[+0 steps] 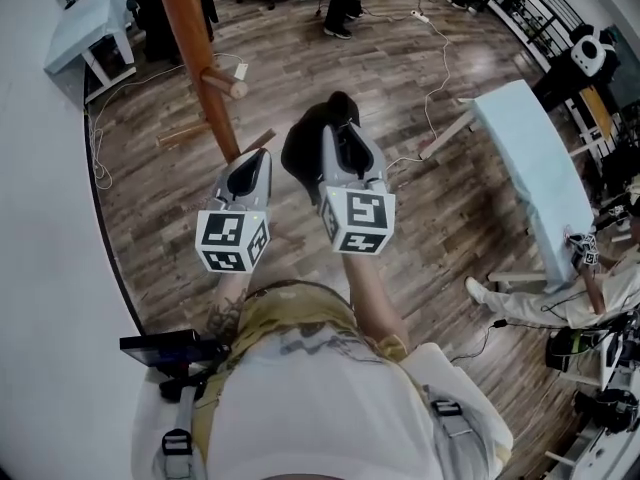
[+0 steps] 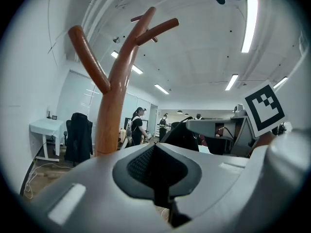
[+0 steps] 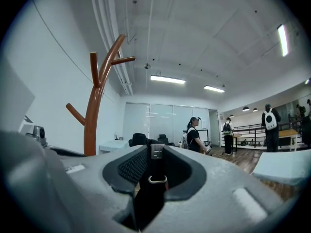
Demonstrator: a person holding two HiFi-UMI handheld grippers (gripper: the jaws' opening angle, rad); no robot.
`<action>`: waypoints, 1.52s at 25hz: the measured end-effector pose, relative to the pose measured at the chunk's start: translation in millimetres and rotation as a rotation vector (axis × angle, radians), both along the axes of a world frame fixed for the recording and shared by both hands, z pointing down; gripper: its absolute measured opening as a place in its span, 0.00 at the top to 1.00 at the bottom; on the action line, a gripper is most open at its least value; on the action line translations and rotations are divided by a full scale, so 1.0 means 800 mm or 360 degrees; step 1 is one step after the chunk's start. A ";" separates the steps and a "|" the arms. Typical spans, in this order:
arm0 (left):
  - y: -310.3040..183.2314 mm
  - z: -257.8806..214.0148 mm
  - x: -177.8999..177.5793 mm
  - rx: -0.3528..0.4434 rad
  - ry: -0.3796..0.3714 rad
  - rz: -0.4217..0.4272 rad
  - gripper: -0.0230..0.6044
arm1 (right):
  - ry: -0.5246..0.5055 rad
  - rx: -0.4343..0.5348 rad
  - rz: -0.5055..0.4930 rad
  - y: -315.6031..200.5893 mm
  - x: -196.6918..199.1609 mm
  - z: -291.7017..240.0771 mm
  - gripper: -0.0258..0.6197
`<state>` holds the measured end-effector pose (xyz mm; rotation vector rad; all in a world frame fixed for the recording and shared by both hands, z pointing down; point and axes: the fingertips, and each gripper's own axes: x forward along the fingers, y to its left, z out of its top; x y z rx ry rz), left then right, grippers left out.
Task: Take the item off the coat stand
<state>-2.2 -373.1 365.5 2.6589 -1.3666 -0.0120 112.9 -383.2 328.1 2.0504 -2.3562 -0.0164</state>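
1. Two grippers are held out in front of the person over a wood floor (image 1: 450,218). The left gripper (image 1: 252,160) is beside the right gripper (image 1: 345,130).
2. The right gripper (image 3: 154,154) is closed on a black strap (image 3: 153,183). The strap runs straight up between its jaws, with a metal ring and a small buckle showing on it.
3. The strap belongs to a black bag (image 1: 305,148). In the head view the bag hangs from the right gripper's tips, bulging out to their left, with the floor beneath it.
4. The bag is off the stand (image 1: 190,28). It is near the brown trunk, to its right and apart from it.
5. The left gripper (image 2: 155,152) has its jaws together with nothing between them. Its view looks up past the stand (image 2: 114,96), and the bag (image 2: 182,135) shows dark just beyond its tips, to the right.
6. In the right gripper view the stand (image 3: 92,115) rises at the left, with its pegs branching near the top.
7. A pale blue table (image 1: 530,148) stands to the person's right, well apart from the grippers.
8. People (image 3: 195,135) stand far back in the room.
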 end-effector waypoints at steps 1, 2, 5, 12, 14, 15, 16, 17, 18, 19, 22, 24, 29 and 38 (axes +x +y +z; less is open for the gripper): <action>0.000 -0.003 0.004 0.0012 0.0002 0.0009 0.96 | -0.0001 0.0012 0.0006 0.003 0.003 -0.003 0.80; 0.000 -0.005 0.009 0.0022 0.0003 0.0020 0.96 | -0.0002 0.0025 0.0013 0.005 0.005 -0.006 0.80; -0.004 -0.009 0.018 0.0042 0.0007 0.0059 0.96 | -0.0002 0.0064 0.0030 0.009 0.007 -0.016 0.80; -0.009 -0.013 0.026 0.0065 0.0010 0.0081 0.96 | -0.0002 0.0099 0.0035 0.010 0.009 -0.023 0.80; -0.012 -0.014 0.024 0.0078 0.0014 0.0071 0.96 | -0.0004 0.0094 0.0034 0.007 0.009 -0.020 0.80; -0.014 -0.015 0.024 0.0081 0.0014 0.0068 0.96 | -0.0005 0.0092 0.0034 0.005 0.010 -0.019 0.80; -0.014 -0.017 0.025 0.0081 0.0013 0.0067 0.96 | -0.0009 0.0090 0.0032 0.005 0.011 -0.020 0.80; -0.013 -0.019 0.027 0.0080 0.0012 0.0067 0.96 | -0.0013 0.0088 0.0030 0.005 0.012 -0.021 0.80; -0.012 -0.021 0.027 0.0078 0.0010 0.0068 0.96 | -0.0019 0.0087 0.0026 0.006 0.012 -0.022 0.80; -0.010 -0.022 0.028 0.0078 0.0008 0.0070 0.96 | -0.0026 0.0085 0.0020 0.007 0.010 -0.022 0.81; -0.007 -0.024 0.028 0.0081 0.0000 0.0081 0.96 | -0.0043 0.0075 -0.0001 0.008 0.005 -0.020 0.81; -0.006 -0.025 0.029 0.0075 -0.0006 0.0086 0.96 | -0.0049 0.0068 -0.0010 0.008 0.004 -0.020 0.81; -0.003 -0.019 0.025 0.0062 -0.0011 0.0083 0.96 | -0.0057 0.0060 -0.0026 0.009 0.001 -0.017 0.81; 0.003 -0.010 0.021 0.0038 -0.0015 0.0075 0.96 | -0.0047 0.0048 -0.0041 0.014 -0.004 -0.011 0.81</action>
